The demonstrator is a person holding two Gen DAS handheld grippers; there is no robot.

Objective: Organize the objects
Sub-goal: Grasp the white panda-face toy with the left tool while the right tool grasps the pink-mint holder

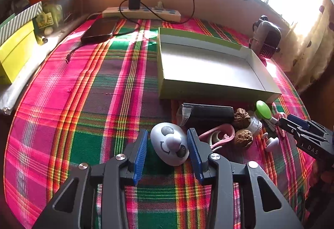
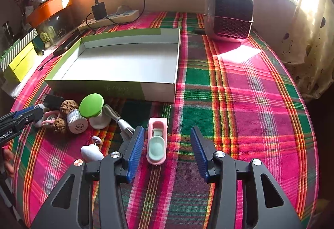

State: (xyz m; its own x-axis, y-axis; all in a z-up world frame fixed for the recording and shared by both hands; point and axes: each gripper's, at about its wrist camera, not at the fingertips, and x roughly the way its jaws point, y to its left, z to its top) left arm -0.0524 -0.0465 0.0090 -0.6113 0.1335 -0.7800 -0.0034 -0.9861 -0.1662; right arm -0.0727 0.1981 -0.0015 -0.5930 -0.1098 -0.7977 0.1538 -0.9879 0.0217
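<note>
An open green-sided box (image 1: 208, 66) (image 2: 125, 61) lies empty on the plaid cloth. In front of it lies a pile: a black case (image 1: 206, 113), two walnuts (image 1: 242, 118), a green-topped knob (image 1: 263, 109) (image 2: 91, 105), a white cap (image 2: 76, 121), a pink loop (image 1: 219, 132), a white knob (image 2: 90, 151). My left gripper (image 1: 168, 142) is open around a grey egg with a smiling face (image 1: 170, 143), which lies on the cloth. My right gripper (image 2: 167, 145) is open around a pink and mint toy (image 2: 157, 143), its pads apart from it.
A small heater (image 2: 228, 13) stands at the back right. A power strip with charger and cable (image 1: 142, 11) lies along the back wall, a black phone (image 1: 100, 29) beside it. Yellow boxes (image 1: 14, 51) stand at the left edge.
</note>
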